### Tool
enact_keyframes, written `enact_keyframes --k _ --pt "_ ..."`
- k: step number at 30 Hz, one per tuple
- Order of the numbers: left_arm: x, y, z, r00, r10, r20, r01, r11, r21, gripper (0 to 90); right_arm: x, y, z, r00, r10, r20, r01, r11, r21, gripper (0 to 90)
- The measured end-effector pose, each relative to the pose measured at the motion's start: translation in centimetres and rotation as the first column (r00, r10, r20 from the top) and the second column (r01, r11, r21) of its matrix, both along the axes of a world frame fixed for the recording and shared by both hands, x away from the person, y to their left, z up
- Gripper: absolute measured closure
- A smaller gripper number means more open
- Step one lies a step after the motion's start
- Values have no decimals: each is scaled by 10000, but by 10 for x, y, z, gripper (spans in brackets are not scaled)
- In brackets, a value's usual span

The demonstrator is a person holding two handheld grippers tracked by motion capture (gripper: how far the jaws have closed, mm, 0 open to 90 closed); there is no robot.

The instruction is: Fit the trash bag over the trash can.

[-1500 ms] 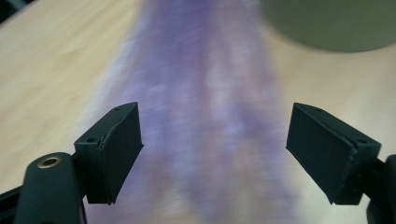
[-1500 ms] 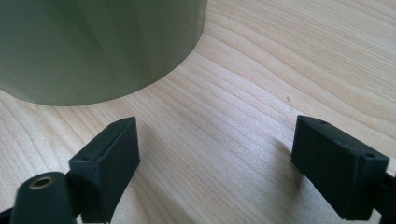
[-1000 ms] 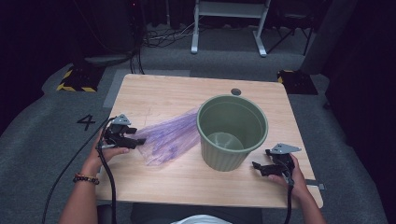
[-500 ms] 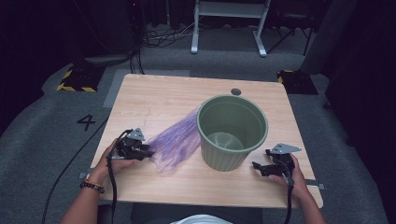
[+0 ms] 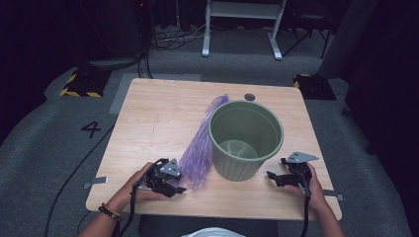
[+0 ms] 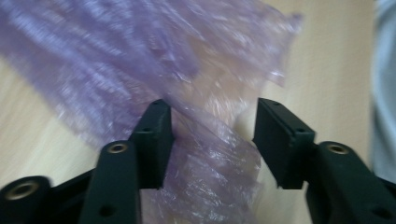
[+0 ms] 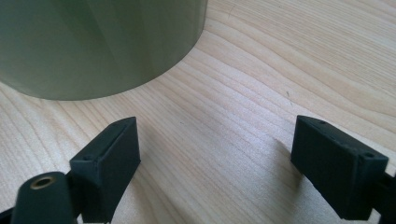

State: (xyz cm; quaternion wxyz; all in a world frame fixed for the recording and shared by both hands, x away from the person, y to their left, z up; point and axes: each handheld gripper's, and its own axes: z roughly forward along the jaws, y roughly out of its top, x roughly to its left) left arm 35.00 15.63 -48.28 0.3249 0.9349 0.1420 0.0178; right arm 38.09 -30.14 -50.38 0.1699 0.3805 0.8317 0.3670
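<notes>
One purple plastic bag (image 5: 200,148) lies stretched along the wooden table (image 5: 148,123), touching the green bin (image 5: 245,139) on its left side. My left gripper (image 5: 174,187) has just been widening its jaws; crumpled film sits between them, unpinched. My right gripper (image 5: 274,177) rests open beside the bin, holding nothing. I judge the lining barely begun: the bin is still bare inside. Grey carpet (image 5: 44,148) surrounds the table.

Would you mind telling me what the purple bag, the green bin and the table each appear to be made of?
Purple bag: thin plastic film, translucent, glossy and crinkled; the wood shows through it.
Green bin: probably moulded plastic, matte, with faint vertical ribs on its wall.
Table: light wood or wood-look laminate, smooth, with visible grain lines.
</notes>
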Motion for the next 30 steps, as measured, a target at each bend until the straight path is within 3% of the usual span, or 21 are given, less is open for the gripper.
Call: enact_keyframes --k 3,6,8,10,13,18,22,24,27,30 --pt "-5 -6 2 9997 -222 101 224 9996 -157 325 0 0 0 10000 0 -1 0 10000 2 156" --pt "-6 -2 12 9993 343 -124 -356 9919 -1220 227 0 0 0 10000 10 2 -10 10000 -5 156" --pt "-6 0 14 9987 498 -117 -510 9882 -1441 184 0 0 0 10000 14 -3 -14 10000 -31 156" --pt "-9 9 23 9964 848 13 -829 9774 -1946 167 -1 0 0 10000 11 2 -11 10000 -26 156" --pt "-12 17 32 9956 872 337 -780 9737 -2143 162 -1 -1 0 10000 14 -4 -14 10000 -33 156" --pt "-3 31 45 9878 1449 570 -1257 9581 -2574 160 -1 0 0 10000 15 -3 -15 10000 -31 156" --pt "22 37 53 9725 2169 843 -1874 9447 -2692 160 0 0 0 10000 14 -1 -14 10000 -8 156" --pt "40 38 52 9672 2373 907 -2062 9418 -2654 162 0 0 0 10000 14 -1 -14 10000 -8 156" --pt "70 38 42 9655 2578 369 -2398 9353 -2603 172 -1 0 0 10000 19 -3 -19 10000 -21 156" --pt "94 34 29 9595 2815 -84 -2743 9276 -2536 186 0 -1 0 10000 19 -6 -19 10000 -20 156"
